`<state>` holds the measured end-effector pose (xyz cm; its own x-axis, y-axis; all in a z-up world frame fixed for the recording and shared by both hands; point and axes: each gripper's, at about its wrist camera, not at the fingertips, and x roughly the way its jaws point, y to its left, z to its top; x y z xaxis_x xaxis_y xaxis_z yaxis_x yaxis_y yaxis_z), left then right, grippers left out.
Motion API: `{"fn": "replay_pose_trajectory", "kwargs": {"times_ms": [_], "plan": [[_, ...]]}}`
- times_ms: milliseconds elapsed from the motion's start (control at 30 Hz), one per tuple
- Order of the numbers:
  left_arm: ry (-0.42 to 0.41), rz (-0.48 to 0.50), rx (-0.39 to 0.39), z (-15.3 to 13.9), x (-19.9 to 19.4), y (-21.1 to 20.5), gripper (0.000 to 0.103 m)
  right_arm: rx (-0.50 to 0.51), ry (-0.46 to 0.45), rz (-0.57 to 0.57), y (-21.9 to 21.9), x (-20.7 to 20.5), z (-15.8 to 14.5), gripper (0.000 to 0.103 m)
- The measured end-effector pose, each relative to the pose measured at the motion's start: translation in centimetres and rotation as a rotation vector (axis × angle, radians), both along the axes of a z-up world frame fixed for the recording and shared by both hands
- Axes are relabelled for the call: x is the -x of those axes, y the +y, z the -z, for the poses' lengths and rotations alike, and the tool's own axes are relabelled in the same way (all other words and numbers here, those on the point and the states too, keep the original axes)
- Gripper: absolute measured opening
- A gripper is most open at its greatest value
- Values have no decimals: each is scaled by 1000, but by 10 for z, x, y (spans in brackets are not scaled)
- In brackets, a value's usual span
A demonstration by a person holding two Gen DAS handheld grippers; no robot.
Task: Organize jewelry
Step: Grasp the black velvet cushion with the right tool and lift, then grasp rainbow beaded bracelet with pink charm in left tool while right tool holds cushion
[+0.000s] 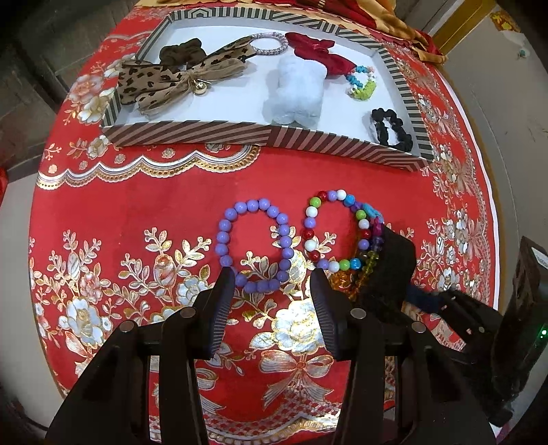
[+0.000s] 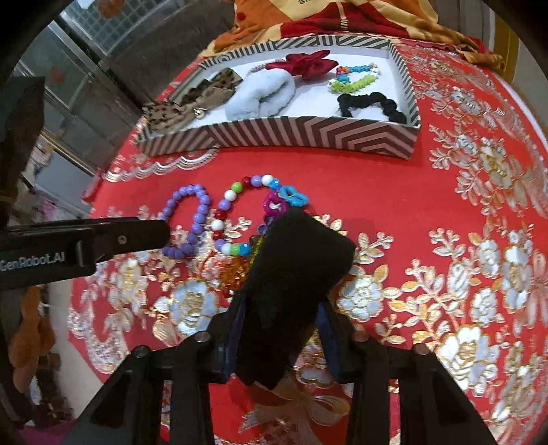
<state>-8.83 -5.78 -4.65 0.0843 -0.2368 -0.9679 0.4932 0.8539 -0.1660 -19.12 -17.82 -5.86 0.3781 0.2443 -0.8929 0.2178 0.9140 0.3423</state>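
Observation:
On the red floral tablecloth (image 1: 171,205) lie a purple bead bracelet (image 1: 251,205) and a multicoloured bead bracelet (image 1: 310,222), side by side. My left gripper (image 1: 272,287) hovers open just over the purple bracelet's near edge, with nothing between its fingers. My right gripper (image 2: 284,308) is shut on a thick black knitted band (image 2: 298,260), which hides its fingertips. The band hangs over the right side of the multicoloured bracelet (image 2: 226,195), above amber beads (image 2: 234,268) and blue and magenta flower charms (image 2: 293,198). The left finger (image 2: 137,236) reaches in beside the purple bracelet (image 2: 197,219).
A striped shallow box (image 1: 205,131) stands behind the bracelets. It holds a leopard bow (image 1: 164,82), a white fluffy scrunchie (image 1: 298,92), a red bow (image 1: 315,51), a small coloured bead band (image 1: 363,82) and a black scrunchie (image 1: 390,126). Orange cloth (image 2: 274,17) lies behind it.

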Motion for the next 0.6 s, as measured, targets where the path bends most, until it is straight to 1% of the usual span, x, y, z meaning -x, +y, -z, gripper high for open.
{"fn": "replay_pose_trajectory", "kwargs": {"times_ms": [100,233,367,500,600], "plan": [[6,6,10,-3,2,0,45,-14,-20,-3,-5,6,-1,13],[10,42,20,-5,12,-8,45,34,-34,27,-25,20,-12,12],[13,104,20,-2,29,-23,45,59,-7,106,-60,38,-16,12],[5,164,3,3,44,-37,45,39,15,168,-88,55,-13,12],[-3,214,-4,6,55,-48,45,22,22,186,-96,63,-8,12]]}}
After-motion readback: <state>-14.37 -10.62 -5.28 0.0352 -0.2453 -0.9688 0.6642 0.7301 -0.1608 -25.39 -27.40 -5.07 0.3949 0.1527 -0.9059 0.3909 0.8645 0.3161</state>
